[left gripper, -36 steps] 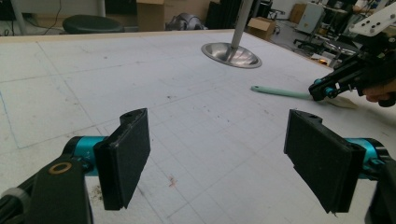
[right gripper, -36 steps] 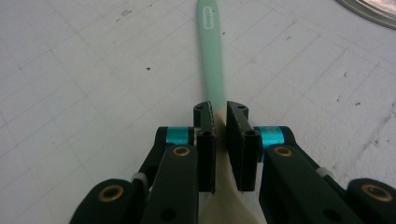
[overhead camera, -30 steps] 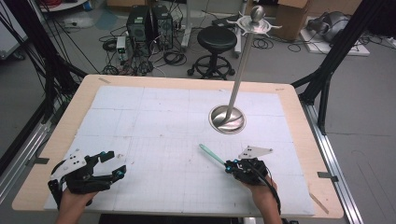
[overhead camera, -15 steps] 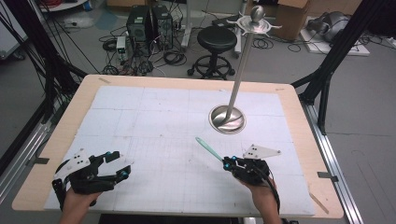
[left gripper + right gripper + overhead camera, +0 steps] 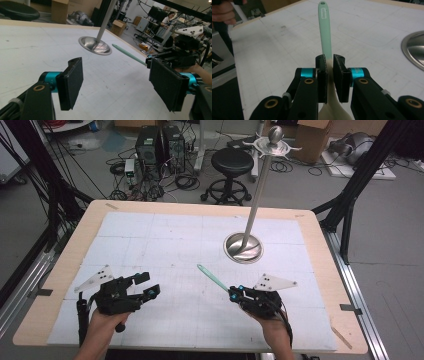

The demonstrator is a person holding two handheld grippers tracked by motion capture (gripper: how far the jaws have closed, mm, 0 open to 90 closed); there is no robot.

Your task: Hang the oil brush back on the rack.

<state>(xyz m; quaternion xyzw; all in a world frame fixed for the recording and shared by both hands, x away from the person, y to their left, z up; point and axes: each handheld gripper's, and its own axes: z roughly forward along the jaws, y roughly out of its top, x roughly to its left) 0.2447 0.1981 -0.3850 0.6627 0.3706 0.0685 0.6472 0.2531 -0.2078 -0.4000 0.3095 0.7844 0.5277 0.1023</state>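
1. Over the near right of the white gridded table mat [image 5: 165, 245], the right gripper [image 5: 234, 293] clamps a slim mint-green spatula with a cream-white blade [image 5: 325, 30].
2. Its handle [image 5: 212, 277] points away toward the steel stand base [image 5: 243, 247]; the embossed writing near its hanging hole is too small to read.
3. At the near left, the left gripper [image 5: 146, 284] stands wide with nothing between its pads.

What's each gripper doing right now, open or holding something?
Left gripper: open, nothing between its pads.
Right gripper: shut on the mint-green utensil, handle pointing out ahead.
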